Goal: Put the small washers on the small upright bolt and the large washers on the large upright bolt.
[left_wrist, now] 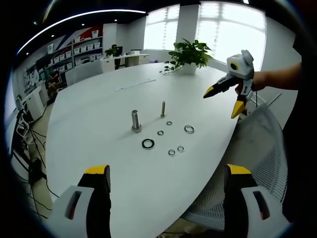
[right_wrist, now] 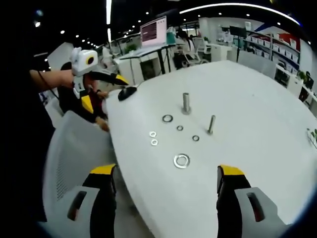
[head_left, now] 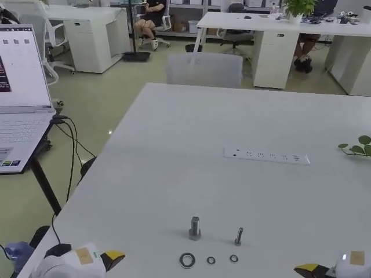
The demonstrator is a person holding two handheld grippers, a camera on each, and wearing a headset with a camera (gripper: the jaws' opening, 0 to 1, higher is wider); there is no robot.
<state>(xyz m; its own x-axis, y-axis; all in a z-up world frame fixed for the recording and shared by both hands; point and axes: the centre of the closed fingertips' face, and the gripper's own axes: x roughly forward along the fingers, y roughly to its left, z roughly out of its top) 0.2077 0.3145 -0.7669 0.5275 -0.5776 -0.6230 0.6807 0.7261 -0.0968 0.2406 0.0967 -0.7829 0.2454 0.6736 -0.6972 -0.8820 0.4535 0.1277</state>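
Two bolts stand upright on the white table: a thick large bolt and a thin small bolt. Washers lie flat near them: a large washer, a second large washer, and several small washers. My left gripper is open and empty off the table's near edge. My right gripper is open and empty too.
A white power strip lies mid-table. A potted plant stands at the table's right side. A laptop on a stand is at the left. A mesh chair sits at the near edge.
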